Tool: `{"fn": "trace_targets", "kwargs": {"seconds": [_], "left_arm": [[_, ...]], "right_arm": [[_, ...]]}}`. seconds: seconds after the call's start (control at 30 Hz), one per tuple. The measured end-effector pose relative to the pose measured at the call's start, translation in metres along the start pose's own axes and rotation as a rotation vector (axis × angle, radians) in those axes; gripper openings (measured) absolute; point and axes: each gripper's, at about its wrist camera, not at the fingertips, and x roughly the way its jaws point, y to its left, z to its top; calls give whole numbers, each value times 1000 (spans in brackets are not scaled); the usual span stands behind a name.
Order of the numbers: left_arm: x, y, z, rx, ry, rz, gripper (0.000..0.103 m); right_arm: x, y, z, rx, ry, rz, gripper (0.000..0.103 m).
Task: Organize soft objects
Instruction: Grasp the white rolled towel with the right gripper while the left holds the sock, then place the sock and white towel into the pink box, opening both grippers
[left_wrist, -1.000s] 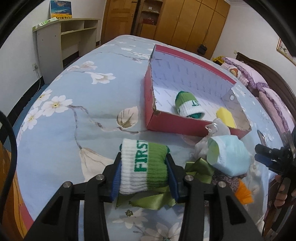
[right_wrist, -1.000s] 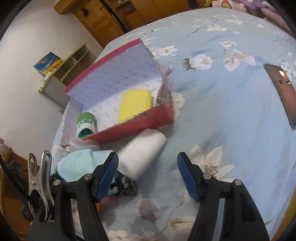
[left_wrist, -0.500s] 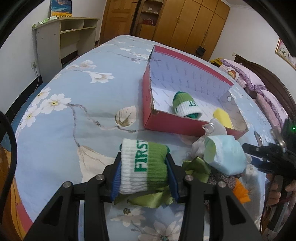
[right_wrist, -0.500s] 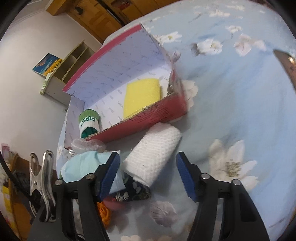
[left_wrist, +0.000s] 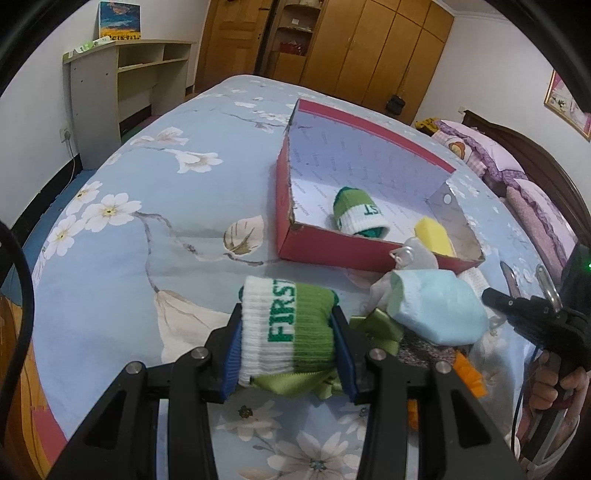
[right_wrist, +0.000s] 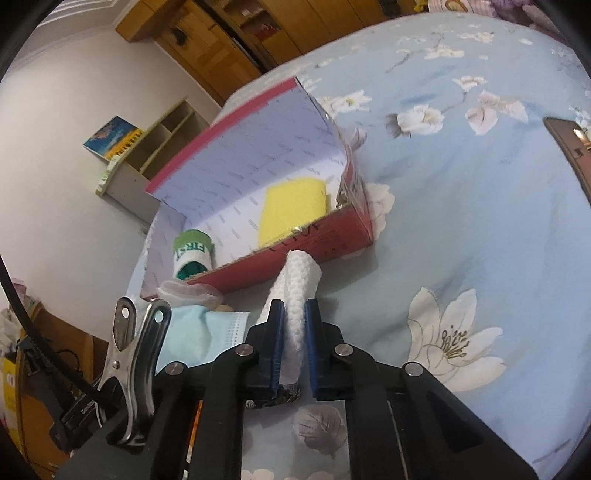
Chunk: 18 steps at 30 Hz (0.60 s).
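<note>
My left gripper (left_wrist: 288, 349) is shut on a green and white rolled sock marked FIRST (left_wrist: 286, 328), low over the bed in front of the red box (left_wrist: 284, 206). My right gripper (right_wrist: 294, 347) is shut on a white knitted cloth roll (right_wrist: 299, 291), squeezed flat, just in front of the red box (right_wrist: 317, 240). Inside the box lie a second green and white sock (left_wrist: 360, 216) and a yellow sponge (right_wrist: 291, 206). The right gripper also shows at the right of the left wrist view (left_wrist: 517, 306).
A pile lies in front of the box: a light blue face mask (left_wrist: 439, 314), a green ribbon (left_wrist: 376, 328), clear plastic (left_wrist: 413, 258) and an orange scrap (left_wrist: 467, 373). A dark phone (right_wrist: 569, 144) lies on the floral bedsheet at right. A shelf (left_wrist: 110, 85) and wardrobes stand behind.
My right gripper moved forward onto the white cloth roll and closed on it, squeezing it flat. My left gripper kept its hold on the sock and hardly moved.
</note>
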Motion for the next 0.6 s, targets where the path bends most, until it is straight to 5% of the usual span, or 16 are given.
{"fn": "trace_targets", "kwargs": {"seconds": [0.37,0.6], "left_arm": [[-13,-10,12,23,-37,-23,45],[-16,-21,22,51,-57,-41,45]], "right_arm": [[-31,9,5,-46,-90,37,12],[-47,25,6,-134,-159,-15,12]]}}
